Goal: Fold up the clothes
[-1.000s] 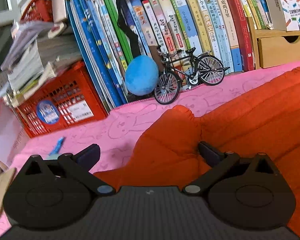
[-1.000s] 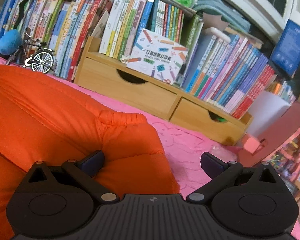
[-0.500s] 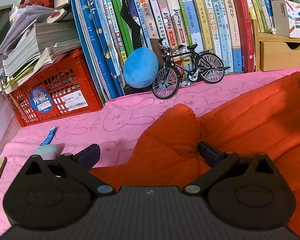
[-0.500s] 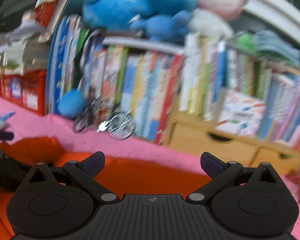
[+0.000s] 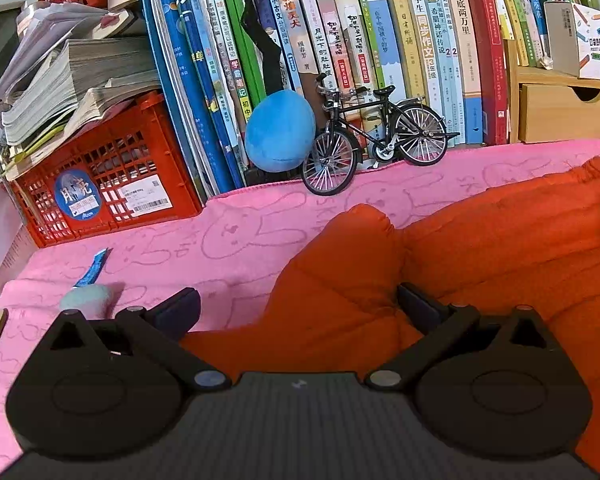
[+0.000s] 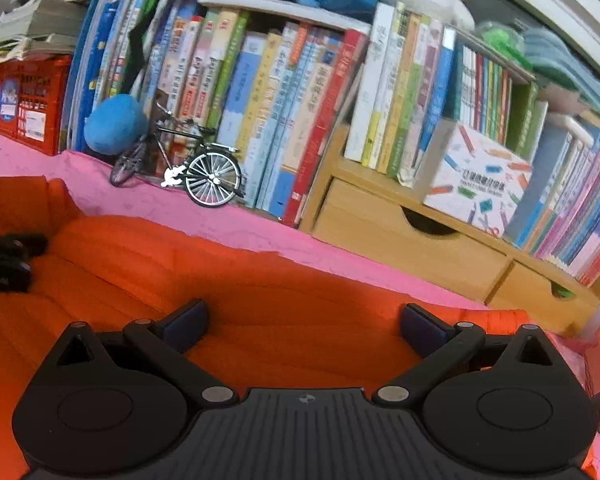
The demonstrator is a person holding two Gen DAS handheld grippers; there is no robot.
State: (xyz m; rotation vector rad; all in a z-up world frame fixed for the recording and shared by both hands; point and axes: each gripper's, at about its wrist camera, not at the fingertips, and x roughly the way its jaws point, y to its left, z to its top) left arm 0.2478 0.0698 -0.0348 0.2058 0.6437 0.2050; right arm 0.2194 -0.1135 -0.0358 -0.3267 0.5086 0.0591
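An orange padded garment [image 5: 480, 248] lies on the pink cloth [image 5: 228, 240]. Its rounded sleeve end [image 5: 360, 220] points toward the books. My left gripper [image 5: 300, 308] is open low over that sleeve, one finger over pink cloth, the other on the orange fabric. In the right wrist view the same orange garment [image 6: 260, 292] fills the foreground, and my right gripper [image 6: 302, 322] is open above its middle with nothing between the fingers. The left gripper [image 6: 4, 256] shows as a dark shape at the left edge.
Upright books [image 5: 380, 52] line the back, with a model bicycle [image 5: 376, 140] and a blue plush ball [image 5: 280, 136] before them. A red crate [image 5: 100, 184] stands left, a wooden drawer unit [image 6: 412, 248] right. A small pale object [image 5: 86, 296] lies by my left finger.
My right gripper swung left from the garment's right end and now sits over its middle. The left gripper stayed open on the sleeve, its view shifting slightly.
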